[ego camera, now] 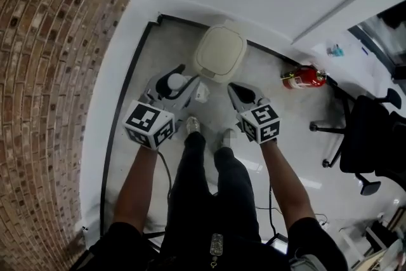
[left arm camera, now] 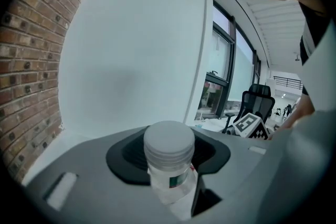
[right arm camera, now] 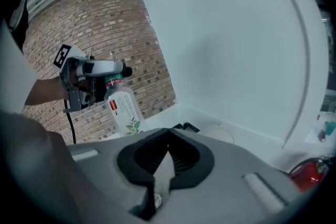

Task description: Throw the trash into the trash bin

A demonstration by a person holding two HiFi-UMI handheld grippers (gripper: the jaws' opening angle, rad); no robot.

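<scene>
Bottle [left arm camera: 169, 152] in left tool [ego camera: 179, 80] (right tool [ego camera: 235, 89] closed), bin [ego camera: 219, 52] ahead

black trousers [ego camera: 198, 190], short black sleeves [ego camera: 122, 239] (grey hand-held grippers [ego camera: 181, 77] [ego camera: 235, 89] carry black-and-white marker cubes [ego camera: 150, 125] [ego camera: 261, 123]).

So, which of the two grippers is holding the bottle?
The left gripper: its jaws clamp a white-capped bottle, while the right gripper is shut with nothing between them.
</scene>
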